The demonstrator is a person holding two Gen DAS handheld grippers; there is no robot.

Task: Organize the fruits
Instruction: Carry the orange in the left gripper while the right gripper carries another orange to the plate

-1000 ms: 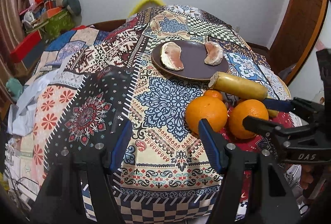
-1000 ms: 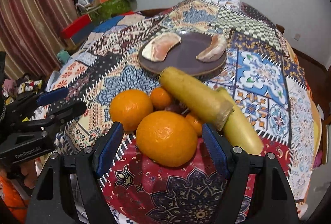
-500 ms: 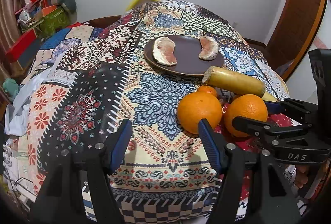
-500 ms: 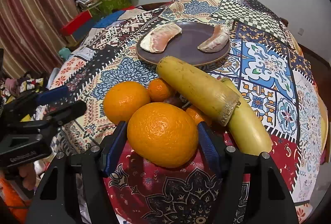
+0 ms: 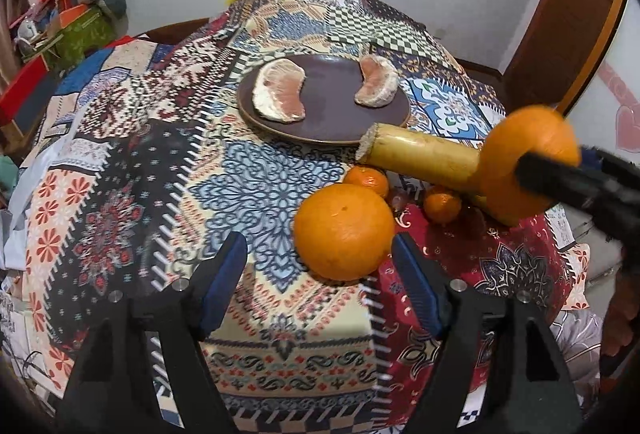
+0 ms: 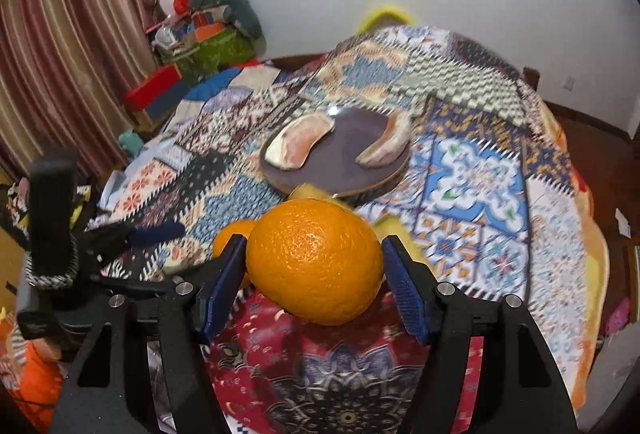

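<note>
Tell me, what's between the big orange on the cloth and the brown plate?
In the left wrist view, a small tangerine and the cut end of a long yellow banana lie between the big round orange and the dark brown round plate.

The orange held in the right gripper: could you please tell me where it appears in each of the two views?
Left wrist view: the held orange is at the right edge, lifted above the tablecloth, with the right gripper across it.
Right wrist view: it fills the lower centre, between the gripper's blue pads.
Shared landmark: the dark plate with two pomelo segments lies beyond it in both.
</note>
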